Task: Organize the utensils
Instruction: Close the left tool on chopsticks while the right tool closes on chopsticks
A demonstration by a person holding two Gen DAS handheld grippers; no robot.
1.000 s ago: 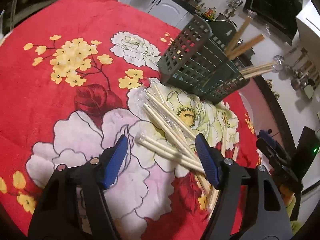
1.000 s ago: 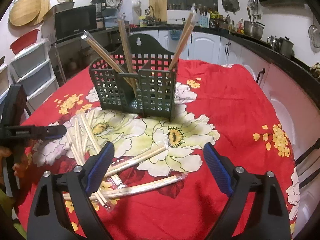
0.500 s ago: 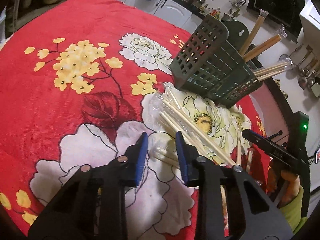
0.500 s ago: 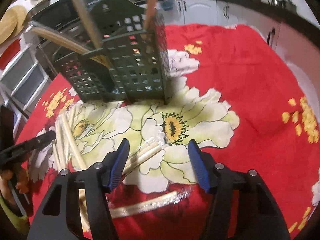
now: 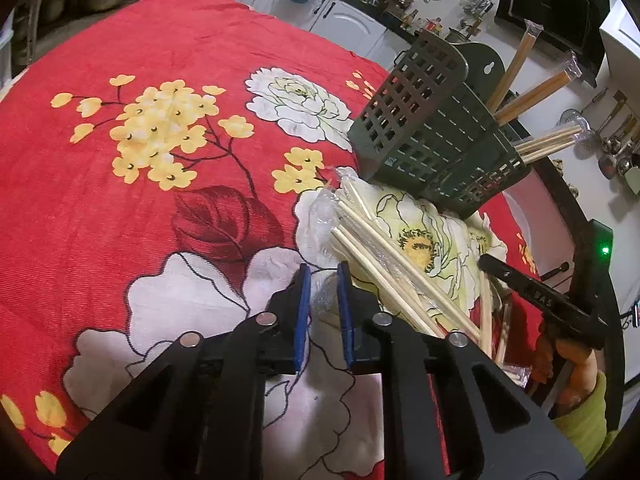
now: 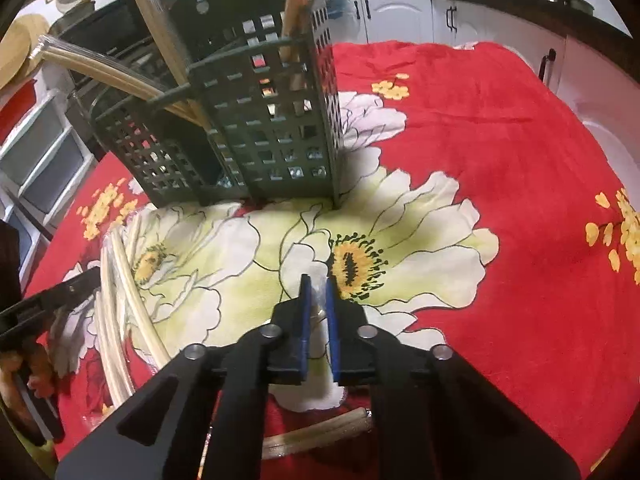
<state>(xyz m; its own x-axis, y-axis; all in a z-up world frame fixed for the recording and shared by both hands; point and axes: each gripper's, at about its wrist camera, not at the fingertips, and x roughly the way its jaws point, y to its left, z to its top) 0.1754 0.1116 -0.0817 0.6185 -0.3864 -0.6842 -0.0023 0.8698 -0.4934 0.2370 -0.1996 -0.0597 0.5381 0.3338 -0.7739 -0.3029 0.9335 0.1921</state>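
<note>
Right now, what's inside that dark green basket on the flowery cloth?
Several wrapped chopstick pairs stand slanted inside the green utensil basket, tops poking out above its rim. Their lower ends and the basket's bottom are hidden behind its lattice walls.

Legible text: one item only; pale letters "BAS" on the black bar of the right gripper (image 5: 548, 304) as it shows in the left wrist view (letters small, possibly part of a longer marking; cannot tell); nothing readable on the green utensil caddy (image 6: 256, 120), the wrapped chopsticks (image 5: 400, 276) or the red floral cloth (image 5: 160, 208); bottles and boxes on the far counter (image 5: 400, 12) carry labels too small and blurred to read; right wrist view: no readable text, numbers or signs.
</note>
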